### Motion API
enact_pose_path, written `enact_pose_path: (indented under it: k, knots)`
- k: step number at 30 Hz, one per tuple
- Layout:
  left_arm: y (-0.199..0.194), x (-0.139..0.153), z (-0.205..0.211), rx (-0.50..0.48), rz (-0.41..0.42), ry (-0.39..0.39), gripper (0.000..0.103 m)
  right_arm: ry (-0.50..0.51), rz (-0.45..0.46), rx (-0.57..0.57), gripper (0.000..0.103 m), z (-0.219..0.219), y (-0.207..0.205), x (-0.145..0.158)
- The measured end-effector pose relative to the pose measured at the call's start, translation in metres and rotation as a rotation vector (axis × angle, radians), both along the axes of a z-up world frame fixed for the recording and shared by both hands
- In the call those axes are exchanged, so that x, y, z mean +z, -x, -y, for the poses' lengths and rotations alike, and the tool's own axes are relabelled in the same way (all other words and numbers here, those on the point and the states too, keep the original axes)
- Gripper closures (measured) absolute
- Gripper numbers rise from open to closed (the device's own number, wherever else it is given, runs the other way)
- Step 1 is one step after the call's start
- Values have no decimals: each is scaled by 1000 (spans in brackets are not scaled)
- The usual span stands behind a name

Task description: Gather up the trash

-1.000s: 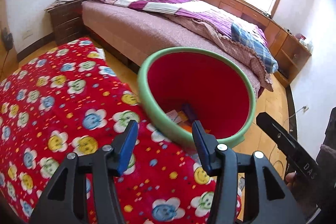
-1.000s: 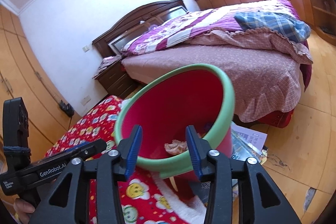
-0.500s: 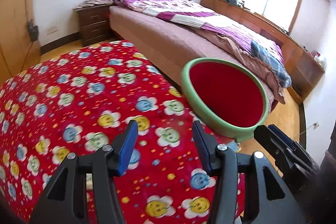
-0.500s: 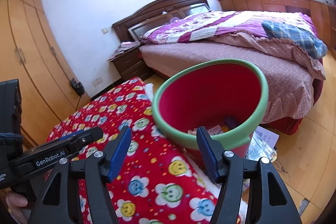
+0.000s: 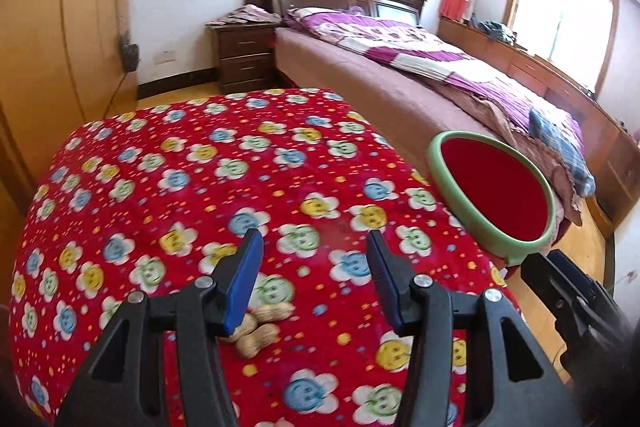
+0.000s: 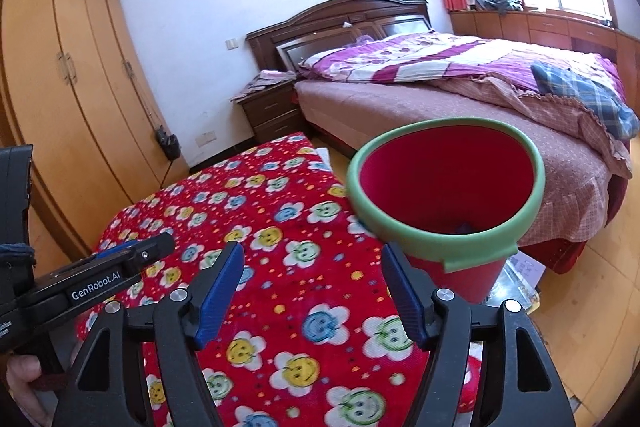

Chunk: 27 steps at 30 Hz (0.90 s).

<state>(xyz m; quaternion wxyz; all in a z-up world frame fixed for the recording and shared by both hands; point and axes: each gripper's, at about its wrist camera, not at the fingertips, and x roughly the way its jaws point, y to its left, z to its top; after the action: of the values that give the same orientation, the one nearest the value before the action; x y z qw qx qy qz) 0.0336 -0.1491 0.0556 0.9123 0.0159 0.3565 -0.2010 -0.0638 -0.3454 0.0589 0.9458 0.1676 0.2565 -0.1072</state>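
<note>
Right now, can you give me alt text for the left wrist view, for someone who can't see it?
The open left gripper hovers over a red flowered blanket, with a few peanuts lying just below its left finger. A red bin with a green rim stands at the blanket's right edge, a bed behind it.

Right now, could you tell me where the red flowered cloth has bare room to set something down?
Most of the flowered cloth is bare: the whole stretch from the left gripper out to the far edge facing the nightstand, and leftward. It is crowded only by the peanut shells beneath the left gripper, and at the right edge, where the red bin stands.
</note>
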Motion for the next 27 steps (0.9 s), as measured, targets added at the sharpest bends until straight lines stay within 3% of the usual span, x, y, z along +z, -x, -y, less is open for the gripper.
enact_pose_path:
  k: [10,27]
  knots:
    - [6,-8,-29,78,9,-6,49,29,3,35,31,-21,2,-2]
    - [11,-9,-36,119,32,-21,49,33,-13,51,31,-25,0,-6]
